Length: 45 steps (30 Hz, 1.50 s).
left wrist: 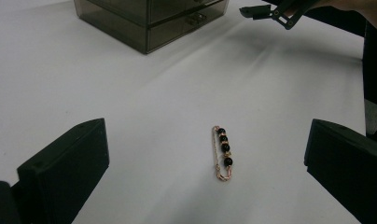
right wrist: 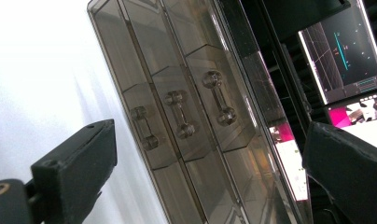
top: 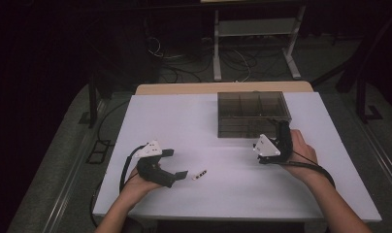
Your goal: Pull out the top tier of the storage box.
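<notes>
No brand, label or legible writing appears on any item; the lit screens [right wrist: 350, 51] seen past the organiser in the right gripper view carry graphics too small to read.

Landmark: the smoked transparent drawer organiser [top: 252, 114], standing at the far right of the white table [top: 174, 121].

Brooch pin [left wrist: 222, 152]: a gold-coloured pin carrying dark beads, lying flat on the table, well in front of the organiser and to its left. In the high view it appears as a small pale item [top: 199, 174] just right of the left gripper.

Left gripper [top: 177, 164]: jaws spread wide, holding nothing. In the left gripper view the pin lies on the table between and ahead of the two jaws, clear of both.

Right gripper [top: 279, 130]: jaws spread wide, holding nothing, positioned at the organiser's near right corner. Its view shows three drawer handles [right wrist: 181, 114] side by side on the organiser's front.

Surface: plain white, matte, set over a wooden tabletop edge [top: 184, 88] behind the organiser.

Room: dark, with grey floor, cables [top: 233, 60] and a white metal stand [top: 254, 43] beyond the organiser.
</notes>
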Tool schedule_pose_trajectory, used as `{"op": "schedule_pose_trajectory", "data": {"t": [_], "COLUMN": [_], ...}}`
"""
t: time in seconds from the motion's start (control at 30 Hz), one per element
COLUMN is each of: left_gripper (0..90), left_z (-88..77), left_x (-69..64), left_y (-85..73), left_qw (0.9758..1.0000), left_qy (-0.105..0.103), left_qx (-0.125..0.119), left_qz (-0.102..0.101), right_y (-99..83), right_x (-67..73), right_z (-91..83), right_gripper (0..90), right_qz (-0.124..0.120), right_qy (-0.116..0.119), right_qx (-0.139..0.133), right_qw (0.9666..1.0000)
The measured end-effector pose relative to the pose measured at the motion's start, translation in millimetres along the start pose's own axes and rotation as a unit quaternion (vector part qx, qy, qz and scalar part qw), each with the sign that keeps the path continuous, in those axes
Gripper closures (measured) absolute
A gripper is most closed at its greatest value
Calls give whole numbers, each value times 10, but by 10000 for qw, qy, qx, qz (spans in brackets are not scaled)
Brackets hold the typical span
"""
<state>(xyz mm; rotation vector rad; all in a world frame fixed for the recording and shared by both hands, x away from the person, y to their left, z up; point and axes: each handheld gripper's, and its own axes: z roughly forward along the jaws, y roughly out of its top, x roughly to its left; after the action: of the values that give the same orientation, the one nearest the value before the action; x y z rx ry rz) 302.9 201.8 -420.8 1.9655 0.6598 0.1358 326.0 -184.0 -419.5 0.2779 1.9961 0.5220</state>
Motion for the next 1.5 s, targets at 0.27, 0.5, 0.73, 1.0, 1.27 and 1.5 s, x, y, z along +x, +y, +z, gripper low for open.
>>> {"op": "schedule_pose_trajectory", "data": {"t": [0.27, 0.5, 0.73, 1.0, 1.27, 1.5], "left_gripper": [0, 0, 0, 0, 0, 0], "left_z": [-1, -2, -1, 2, -1, -1], "left_x": [1, 1, 4, -1, -3, -3], "left_y": [0, 0, 1, 1, 2, 1], "left_qw": [10000, 10000, 10000, 10000, 10000, 10000], "left_qy": [1, 2, 5, 9, 14, 13], "left_qx": [1, 1, 4, 10, -9, -4], "left_qz": [-2, 0, 1, 21, 10, 12], "right_y": [4, 11, 19, 23, 33, 40], "right_x": [19, 31, 44, 43, 58, 90], "right_z": [6, 5, 4, -6, -5, 6], "right_gripper": [27, 27, 27, 27, 28, 28], "right_qz": [-131, -265, -401, -526, -712, -892], "right_qy": [-68, -131, -178, -282, -381, -447], "right_qx": [21, 48, 73, 136, 172, 220], "right_qw": [9999, 9996, 9990, 9981, 9966, 9948]}}
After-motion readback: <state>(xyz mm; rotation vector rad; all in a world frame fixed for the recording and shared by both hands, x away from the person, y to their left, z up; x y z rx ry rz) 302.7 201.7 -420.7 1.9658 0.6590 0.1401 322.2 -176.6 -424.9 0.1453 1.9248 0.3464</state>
